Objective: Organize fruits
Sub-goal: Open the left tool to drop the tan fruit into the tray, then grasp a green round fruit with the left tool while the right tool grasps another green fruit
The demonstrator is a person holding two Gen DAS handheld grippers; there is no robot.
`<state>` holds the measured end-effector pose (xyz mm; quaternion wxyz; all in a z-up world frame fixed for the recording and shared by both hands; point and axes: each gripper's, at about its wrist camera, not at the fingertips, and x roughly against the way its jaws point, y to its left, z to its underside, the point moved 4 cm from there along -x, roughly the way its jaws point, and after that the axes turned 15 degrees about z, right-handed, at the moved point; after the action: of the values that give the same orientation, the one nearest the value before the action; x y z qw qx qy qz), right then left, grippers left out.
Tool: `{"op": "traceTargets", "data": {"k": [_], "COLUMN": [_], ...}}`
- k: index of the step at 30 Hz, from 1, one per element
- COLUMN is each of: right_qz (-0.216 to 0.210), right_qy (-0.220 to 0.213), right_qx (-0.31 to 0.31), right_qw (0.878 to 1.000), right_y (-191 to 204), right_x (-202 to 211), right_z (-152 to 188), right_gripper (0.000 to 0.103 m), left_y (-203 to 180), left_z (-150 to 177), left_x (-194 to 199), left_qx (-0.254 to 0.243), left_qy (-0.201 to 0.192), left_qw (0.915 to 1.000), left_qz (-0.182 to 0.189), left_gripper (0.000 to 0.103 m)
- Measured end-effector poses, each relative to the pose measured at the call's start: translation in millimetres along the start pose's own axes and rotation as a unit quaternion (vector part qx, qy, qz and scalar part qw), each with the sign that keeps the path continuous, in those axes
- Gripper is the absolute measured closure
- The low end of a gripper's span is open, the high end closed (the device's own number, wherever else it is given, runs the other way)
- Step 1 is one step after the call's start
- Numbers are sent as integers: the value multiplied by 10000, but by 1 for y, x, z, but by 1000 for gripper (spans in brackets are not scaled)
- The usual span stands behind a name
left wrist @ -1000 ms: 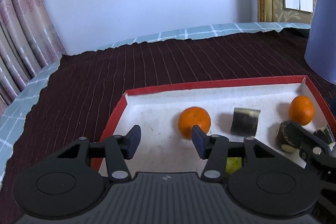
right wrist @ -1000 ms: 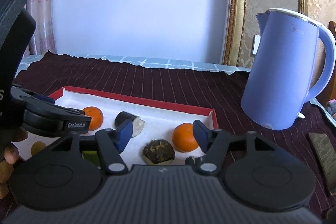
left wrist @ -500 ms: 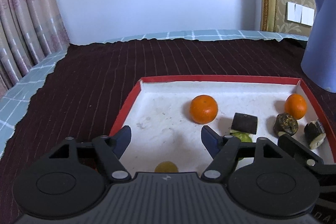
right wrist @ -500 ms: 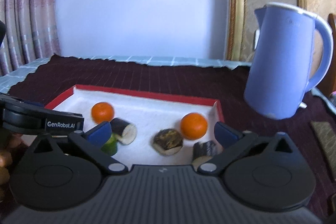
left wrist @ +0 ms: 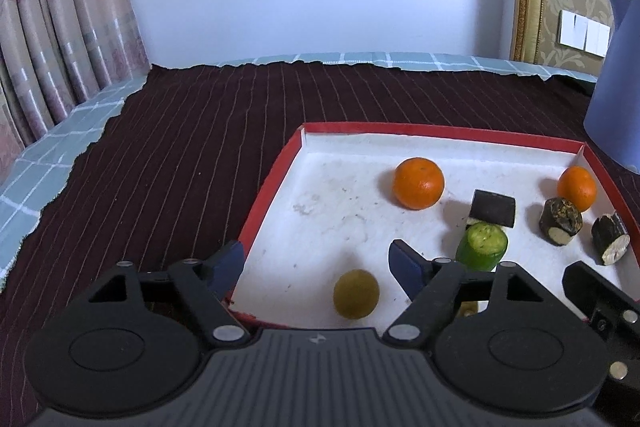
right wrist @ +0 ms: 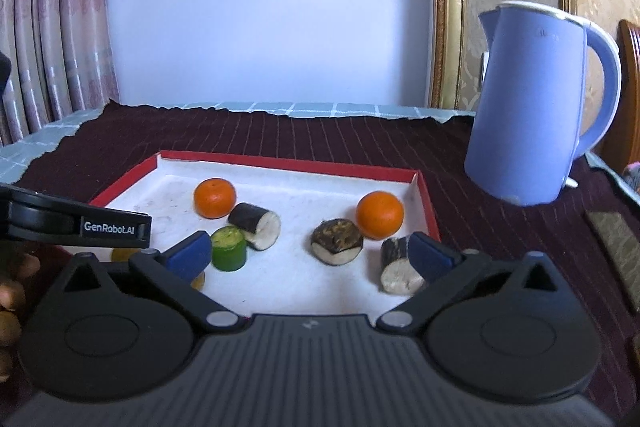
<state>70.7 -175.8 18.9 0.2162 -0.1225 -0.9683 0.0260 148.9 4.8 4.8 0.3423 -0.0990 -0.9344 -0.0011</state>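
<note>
A red-rimmed white tray point(left wrist: 272, 183) point(right wrist: 288, 161) holds two oranges point(left wrist: 418, 183) point(left wrist: 576, 187) point(right wrist: 215, 197) point(right wrist: 379, 215), a green cucumber piece point(left wrist: 482, 247) point(right wrist: 228, 248), three dark cut pieces point(left wrist: 493, 208) point(left wrist: 560, 222) point(left wrist: 610, 244) and a small yellow-green fruit point(left wrist: 356, 293). My left gripper point(left wrist: 316, 263) is open and empty over the tray's near left corner, the yellow-green fruit just below its gap. My right gripper point(right wrist: 308, 253) is wide open and empty over the tray's near edge.
A blue electric kettle point(right wrist: 532, 107) point(left wrist: 618, 83) stands right of the tray on the dark striped tablecloth point(left wrist: 180, 155). Curtains point(left wrist: 52, 27) hang at the left. A flat dark object point(right wrist: 618, 243) lies at the far right. The left gripper's body point(right wrist: 76, 223) shows at left.
Both grippers have pulled back from the tray and opened wider. The yellow-green fruit and the cucumber piece have come into the left wrist view.
</note>
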Motion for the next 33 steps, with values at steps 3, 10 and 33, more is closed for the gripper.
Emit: {"op": "traceTargets", "data": {"k": [3, 10, 33], "right_qz": [42, -117, -1092], "right_qy": [-18, 102, -98], "right_qx": [-33, -239, 1227], "right_qw": [10000, 9996, 9864], "right_y": [0, -3, 47], "right_x": [4, 11, 42], "right_z": [2, 11, 48], "right_gripper": [0, 0, 10], "left_y": [3, 7, 41], "left_z": [3, 9, 38], "left_x": [2, 9, 39], "left_qx": [45, 60, 387], "left_qy": [-13, -74, -458], "left_qw": [10000, 9999, 9980], "left_qz": [0, -74, -182], "left_gripper": [24, 24, 15]}}
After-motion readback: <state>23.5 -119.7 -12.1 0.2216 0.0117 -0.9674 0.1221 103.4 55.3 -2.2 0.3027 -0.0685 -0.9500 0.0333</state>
